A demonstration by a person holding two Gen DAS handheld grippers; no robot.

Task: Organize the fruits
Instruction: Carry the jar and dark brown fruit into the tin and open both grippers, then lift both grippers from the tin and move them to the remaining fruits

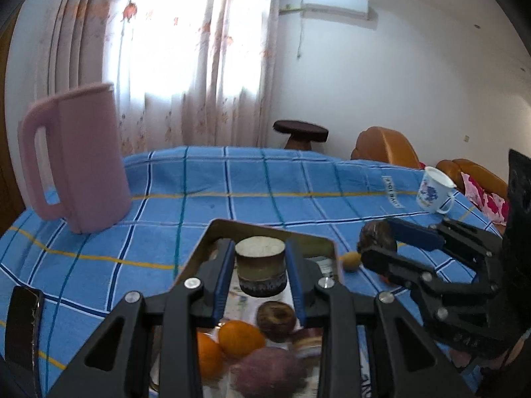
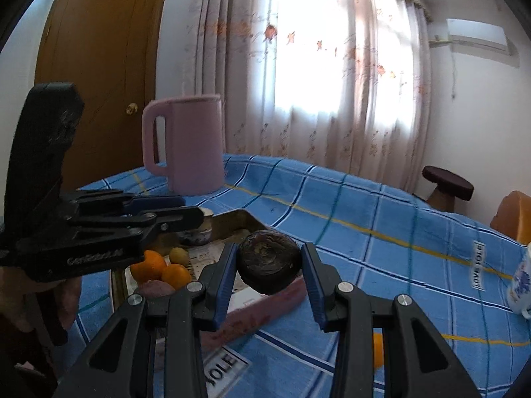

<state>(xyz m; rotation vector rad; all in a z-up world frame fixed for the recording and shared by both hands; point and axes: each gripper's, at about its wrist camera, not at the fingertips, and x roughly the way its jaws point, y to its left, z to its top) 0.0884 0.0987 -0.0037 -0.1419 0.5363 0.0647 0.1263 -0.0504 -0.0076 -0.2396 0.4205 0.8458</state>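
My left gripper point(image 1: 260, 265) is shut on a small bowl point(image 1: 261, 265) and holds it over a metal tray point(image 1: 265, 227). The tray holds two oranges point(image 1: 240, 338), a dark passion fruit point(image 1: 276, 320) and a purple fruit point(image 1: 265, 371). My right gripper point(image 2: 269, 265) is shut on a dark wrinkled passion fruit point(image 2: 269, 265) above the tray's right edge; it also shows in the left wrist view point(image 1: 378, 242). A small yellow-green fruit point(image 1: 351, 260) lies on the cloth right of the tray. Another orange point(image 2: 377, 348) lies on the cloth below my right gripper.
A pink jug point(image 1: 83, 159) stands at the back left of the blue checked tablecloth point(image 1: 265, 179). A white printed mug point(image 1: 433, 194) stands at the right. A dark stool point(image 1: 300, 132) and orange chairs point(image 1: 385, 144) are beyond the table.
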